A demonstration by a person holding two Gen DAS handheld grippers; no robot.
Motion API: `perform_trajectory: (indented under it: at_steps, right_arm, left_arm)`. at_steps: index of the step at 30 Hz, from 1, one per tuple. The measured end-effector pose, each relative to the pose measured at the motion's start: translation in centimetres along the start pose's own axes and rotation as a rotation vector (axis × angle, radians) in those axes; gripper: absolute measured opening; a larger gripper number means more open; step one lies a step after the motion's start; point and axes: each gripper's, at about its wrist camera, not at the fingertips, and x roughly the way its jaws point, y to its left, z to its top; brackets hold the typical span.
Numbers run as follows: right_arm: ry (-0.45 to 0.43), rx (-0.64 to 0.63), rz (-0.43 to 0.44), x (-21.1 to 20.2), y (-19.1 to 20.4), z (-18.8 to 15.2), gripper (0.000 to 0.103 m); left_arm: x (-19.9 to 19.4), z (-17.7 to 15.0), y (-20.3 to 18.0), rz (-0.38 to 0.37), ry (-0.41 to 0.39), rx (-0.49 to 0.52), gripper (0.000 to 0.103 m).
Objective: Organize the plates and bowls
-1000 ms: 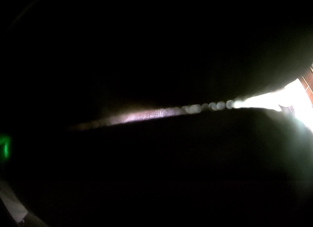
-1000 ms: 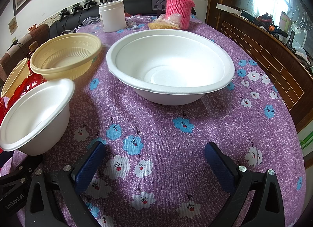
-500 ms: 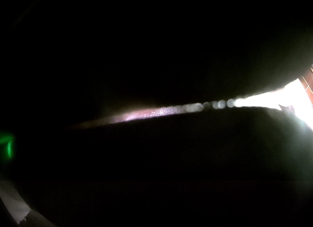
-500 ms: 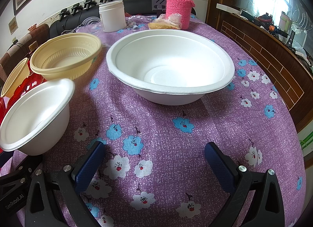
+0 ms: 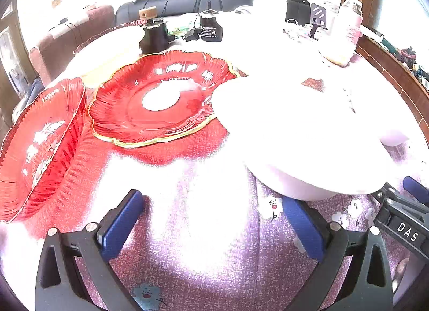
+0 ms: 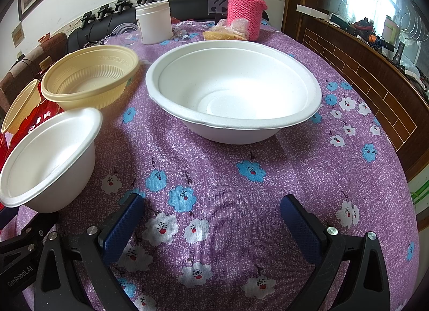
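A large white bowl [image 6: 233,93] sits mid-table ahead of my open, empty right gripper [image 6: 211,219]. A small white foam bowl [image 6: 48,158] stands at its left, with a yellow plastic bowl [image 6: 88,77] behind it and a second yellow bowl [image 6: 21,104] at the far left. In the overexposed left wrist view, my left gripper [image 5: 211,219] is open and empty over the cloth. The small white bowl [image 5: 295,139] is just ahead on the right. A red glass plate [image 5: 150,102] lies ahead and a red glass bowl [image 5: 40,147] stands at the left.
A purple flowered cloth [image 6: 241,203] covers the round table. At the back stand a pink thermos [image 6: 245,2], a white jar [image 6: 154,21] and a food bag [image 6: 225,32]. Dark bottles [image 5: 211,26] stand at the back in the left wrist view. The right gripper's body [image 5: 402,219] shows there.
The left wrist view was almost black, with only a thin slit of light; now it is uncovered and shows the table. The right wrist view has not changed.
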Motion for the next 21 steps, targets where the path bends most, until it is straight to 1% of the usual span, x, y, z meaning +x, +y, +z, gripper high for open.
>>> perform_trajectory:
  at_steps: [12, 15, 16, 18, 21]
  right_arm:
    - [0.000, 0.000, 0.000, 0.00, 0.00, 0.00, 0.102]
    - [0.000, 0.000, 0.000, 0.00, -0.01, 0.00, 0.102]
    - [0.000, 0.000, 0.001, 0.00, -0.01, 0.00, 0.102]
    - [0.005, -0.005, 0.007, -0.23, -0.05, -0.27, 0.102]
    - [0.046, -0.033, 0.031, -0.50, 0.10, -0.24, 0.102]
  left_arm:
    - [0.05, 0.03, -0.15, 0.003, 0.000, 0.004, 0.103]
    - [0.16, 0.11, -0.31, 0.014, 0.002, -0.011, 0.103]
    - [0.07, 0.07, -0.14, 0.012, 0.007, -0.010, 0.103]
    - [-0.15, 0.08, 0.22, -0.008, 0.044, 0.013, 0.103]
    - [-0.37, -0.13, 0.07, -0.041, 0.081, 0.064, 0.103]
